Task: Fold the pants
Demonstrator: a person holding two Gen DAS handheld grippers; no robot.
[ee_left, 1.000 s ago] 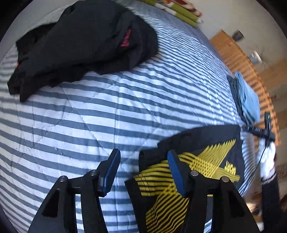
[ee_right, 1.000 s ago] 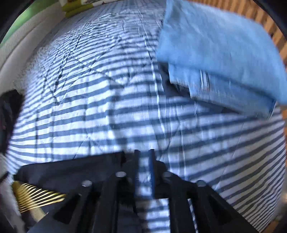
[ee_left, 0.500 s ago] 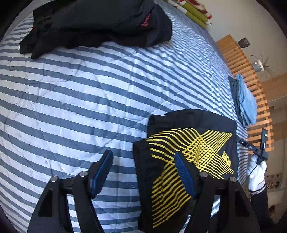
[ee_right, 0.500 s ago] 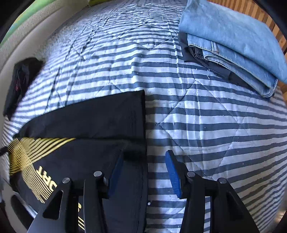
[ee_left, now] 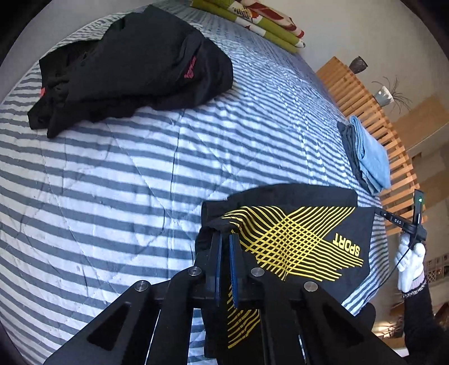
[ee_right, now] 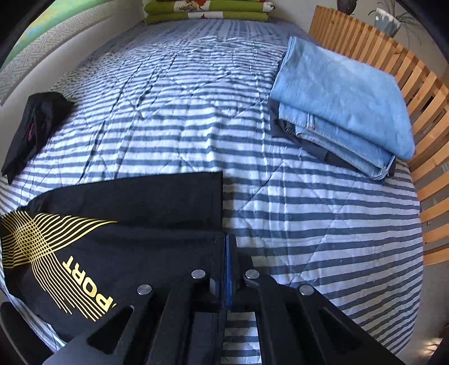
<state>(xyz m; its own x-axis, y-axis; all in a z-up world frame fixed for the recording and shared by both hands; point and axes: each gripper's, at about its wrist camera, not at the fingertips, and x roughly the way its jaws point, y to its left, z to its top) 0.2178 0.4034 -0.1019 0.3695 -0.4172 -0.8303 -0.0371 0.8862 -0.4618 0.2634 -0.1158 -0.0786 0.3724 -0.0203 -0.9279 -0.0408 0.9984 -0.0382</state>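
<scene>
Black pants [ee_left: 294,224] with a yellow line print and the word SPORT lie folded on the striped bed near its front edge; in the right wrist view the pants [ee_right: 134,224] fill the lower left. My left gripper [ee_left: 226,238] is shut on the left corner of the pants, where the cloth bunches up between the blue pads. My right gripper [ee_right: 226,241] is shut on the right edge of the pants. In the left wrist view a white-gloved hand [ee_left: 409,258] holds the other gripper at the far right.
A crumpled black garment [ee_left: 134,73] lies at the far left of the striped quilt [ee_left: 112,182]. Folded blue jeans [ee_right: 339,101] sit stacked on dark clothes by the wooden slatted headboard [ee_right: 421,92]. Green patterned pillows [ee_right: 207,8] rest at the bed's far end.
Both grippers were open half a second ago over the pants' edges. Both have now closed, the left on the left corner and the right on the right edge.
</scene>
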